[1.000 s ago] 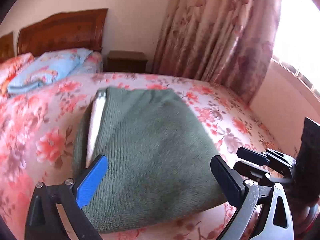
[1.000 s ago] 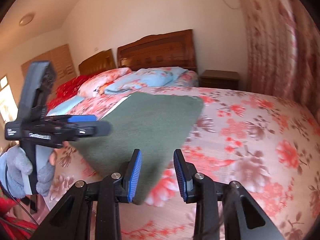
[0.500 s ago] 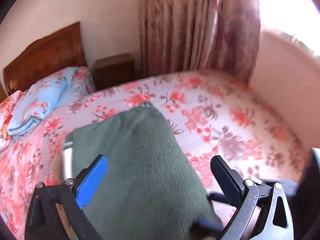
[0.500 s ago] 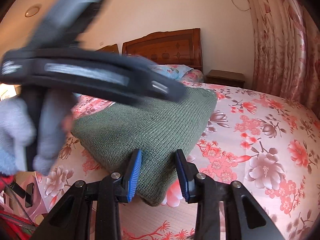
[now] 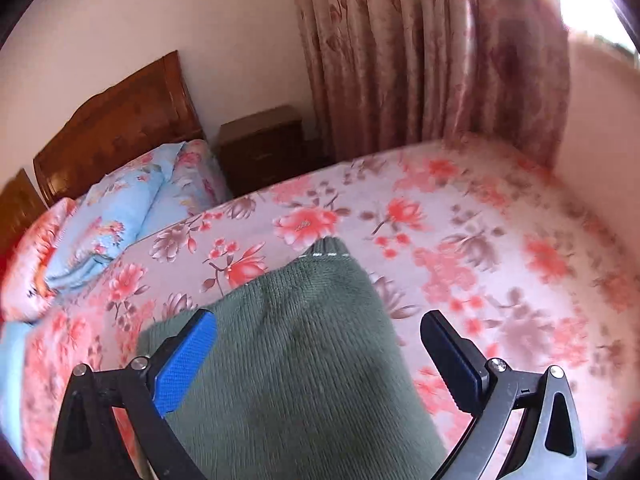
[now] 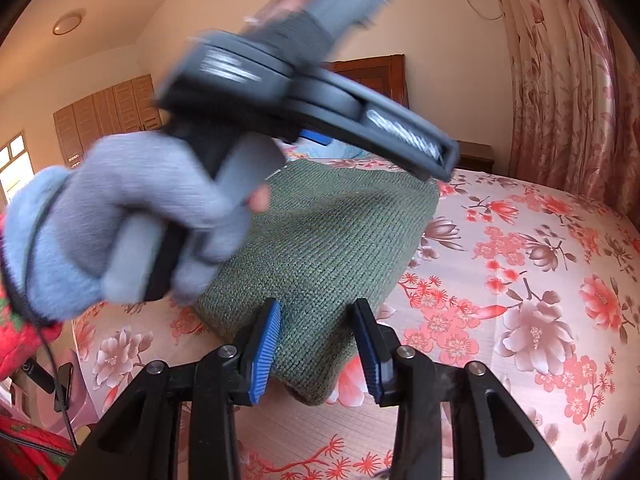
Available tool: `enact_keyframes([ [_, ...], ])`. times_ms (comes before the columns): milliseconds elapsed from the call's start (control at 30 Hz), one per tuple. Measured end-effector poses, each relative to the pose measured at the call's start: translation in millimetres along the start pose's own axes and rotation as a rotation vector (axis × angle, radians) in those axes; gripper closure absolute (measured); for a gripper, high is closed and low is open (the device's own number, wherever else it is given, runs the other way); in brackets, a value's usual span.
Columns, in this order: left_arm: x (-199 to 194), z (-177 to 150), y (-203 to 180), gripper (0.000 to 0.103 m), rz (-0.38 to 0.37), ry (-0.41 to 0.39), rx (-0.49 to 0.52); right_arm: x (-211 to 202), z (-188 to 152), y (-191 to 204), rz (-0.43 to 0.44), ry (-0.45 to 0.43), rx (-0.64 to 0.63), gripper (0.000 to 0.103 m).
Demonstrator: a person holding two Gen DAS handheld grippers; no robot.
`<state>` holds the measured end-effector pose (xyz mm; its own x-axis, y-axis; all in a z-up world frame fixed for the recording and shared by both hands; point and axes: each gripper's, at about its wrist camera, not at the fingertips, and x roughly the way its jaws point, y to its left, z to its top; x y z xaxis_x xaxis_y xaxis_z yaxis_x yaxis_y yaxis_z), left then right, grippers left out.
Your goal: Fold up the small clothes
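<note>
A folded green knit garment (image 5: 304, 364) lies on the floral bed sheet (image 5: 480, 240); it also shows in the right wrist view (image 6: 320, 248). My left gripper (image 5: 320, 356) is open wide, above the garment with a finger on each side of it. My right gripper (image 6: 318, 344) is open at the garment's near corner, the knit edge lying between its fingers without being clamped. The left gripper body and gloved hand (image 6: 132, 224) cross the right wrist view, blurred, above the garment.
A wooden headboard (image 5: 120, 120) and blue floral pillows (image 5: 132, 208) are at the bed's far end. A dark nightstand (image 5: 260, 152) stands beside patterned curtains (image 5: 420, 52). Wardrobe doors (image 6: 104, 116) show on the left wall. Floral sheet stretches right of the garment.
My left gripper has swung forward and over the garment, now crossing the right wrist view. The right gripper moved closer to the garment's near corner. Both stayed open.
</note>
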<state>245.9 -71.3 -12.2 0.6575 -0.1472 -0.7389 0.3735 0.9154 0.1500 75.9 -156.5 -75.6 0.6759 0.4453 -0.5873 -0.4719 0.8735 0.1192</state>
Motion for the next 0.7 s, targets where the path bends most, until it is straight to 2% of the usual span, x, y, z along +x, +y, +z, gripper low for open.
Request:
enact_keyframes([
  [67,16,1,3,0.0,0.01,0.043,0.015,1,0,0,-0.004,0.006,-0.004,0.064],
  [100,19,1,8,0.0,-0.01,0.051,-0.003,1,0,0,-0.005,0.009,-0.005,0.064],
  [167,19,2,25,0.0,-0.045,0.041,-0.062,0,1,2,-0.007,0.013,-0.008,0.064],
  [233,21,1,49,0.0,-0.033,0.033,-0.108,1,1,1,-0.008,0.015,-0.005,0.064],
  [267,27,0,65,0.0,-0.061,0.05,-0.134,1,1,1,-0.008,0.016,-0.004,0.064],
  [300,39,-5,88,0.0,-0.148,0.103,-0.187,1,1,1,-0.006,0.017,-0.004,0.064],
  [333,46,-8,98,0.0,-0.182,0.118,-0.222,1,2,0,-0.002,0.017,-0.003,0.064],
  [367,51,-13,118,0.0,-0.229,0.119,-0.293,1,2,0,0.002,0.018,0.0,0.064],
  [433,45,-18,132,0.0,-0.262,0.09,-0.345,2,3,1,0.01,0.023,0.005,0.064],
  [500,30,-20,137,0.0,-0.211,0.043,-0.357,0,4,4,-0.009,0.029,-0.009,0.064],
  [567,12,-23,135,0.0,-0.094,0.001,-0.352,-3,6,7,-0.029,0.026,-0.021,0.064],
  [700,-55,-46,112,0.0,-0.115,-0.146,-0.317,-19,14,20,-0.035,-0.03,-0.065,0.064],
])
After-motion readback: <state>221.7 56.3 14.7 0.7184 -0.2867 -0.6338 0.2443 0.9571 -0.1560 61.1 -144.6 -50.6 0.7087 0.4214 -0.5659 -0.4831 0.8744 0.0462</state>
